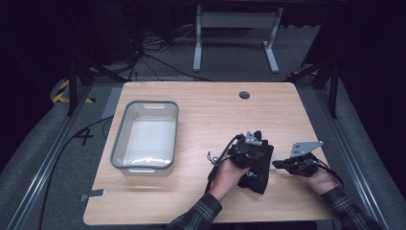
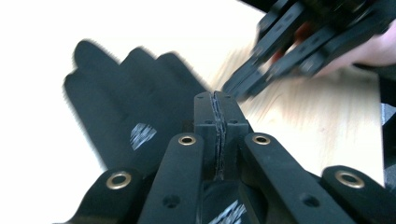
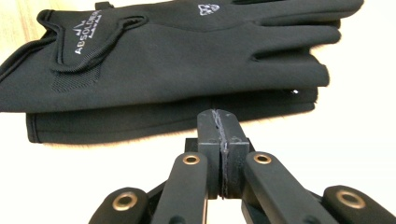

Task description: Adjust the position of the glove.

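Note:
A pair of black gloves (image 1: pixel 258 172) with white logos lies stacked on the right half of the wooden table (image 1: pixel 206 115). My left gripper (image 1: pixel 255 151) hovers just over them, jaws shut with nothing between the pads. In the left gripper view the glove (image 2: pixel 135 102) fingers stretch away beneath the shut gripper (image 2: pixel 217 100). My right gripper (image 1: pixel 276 164) rests to the right of the gloves, pointing at them, also shut and holding nothing. In the right gripper view its tip (image 3: pixel 219 117) sits just short of the edge of the gloves (image 3: pixel 187 56).
An empty grey plastic bin (image 1: pixel 117 143) stands on the left half of the table. A round cable hole (image 1: pixel 244 95) lies near the far edge. A small grey tag (image 1: pixel 95 194) sits at the front left corner. The other gripper (image 2: pixel 289 51) shows close by in the left gripper view.

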Tool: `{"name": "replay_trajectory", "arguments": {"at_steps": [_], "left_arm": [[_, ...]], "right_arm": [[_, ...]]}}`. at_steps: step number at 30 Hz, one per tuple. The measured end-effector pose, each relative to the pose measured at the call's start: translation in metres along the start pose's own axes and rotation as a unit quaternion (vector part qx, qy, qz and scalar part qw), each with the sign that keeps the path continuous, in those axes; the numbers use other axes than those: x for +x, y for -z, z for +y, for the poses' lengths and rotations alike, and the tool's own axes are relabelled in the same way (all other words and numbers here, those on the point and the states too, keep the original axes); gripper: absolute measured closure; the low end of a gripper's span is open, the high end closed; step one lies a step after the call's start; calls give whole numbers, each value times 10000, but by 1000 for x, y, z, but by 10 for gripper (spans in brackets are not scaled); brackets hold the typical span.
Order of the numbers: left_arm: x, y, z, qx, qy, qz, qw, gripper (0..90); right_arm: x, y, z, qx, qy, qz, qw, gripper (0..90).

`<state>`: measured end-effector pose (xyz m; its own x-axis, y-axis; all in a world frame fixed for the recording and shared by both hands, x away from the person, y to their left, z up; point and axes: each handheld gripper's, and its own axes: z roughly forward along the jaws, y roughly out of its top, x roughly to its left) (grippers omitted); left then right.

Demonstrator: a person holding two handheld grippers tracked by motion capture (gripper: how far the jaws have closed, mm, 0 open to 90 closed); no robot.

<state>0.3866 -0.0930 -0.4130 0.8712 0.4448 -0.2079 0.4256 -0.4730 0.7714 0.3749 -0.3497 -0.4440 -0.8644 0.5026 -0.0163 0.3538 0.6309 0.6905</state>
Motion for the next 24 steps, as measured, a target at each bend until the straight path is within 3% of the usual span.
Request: {"name": "replay_trajectory", "arguments": {"at_steps": [5, 11, 14, 18, 24], "left_arm": [[0, 2, -21, 378, 68, -13, 9993, 893], [-10, -6, -30, 533, 12, -21, 9986, 893], [-10, -12, -32, 619, -13, -30, 9981, 893], [-9, -17, -33, 688, -54, 22, 9976, 895], [-6, -16, -34, 799, -105, 158, 9966, 896]], "right_arm": [[-3, 10, 4, -318, -114, 24, 9994, 900], [0, 3, 24, -495, 27, 142, 9987, 900], [2, -5, 29, -481, 54, 219, 9986, 900], [5, -20, 25, -131, 190, 237, 9995, 900], [5, -23, 21, -104, 128, 300, 9994, 900]]}}
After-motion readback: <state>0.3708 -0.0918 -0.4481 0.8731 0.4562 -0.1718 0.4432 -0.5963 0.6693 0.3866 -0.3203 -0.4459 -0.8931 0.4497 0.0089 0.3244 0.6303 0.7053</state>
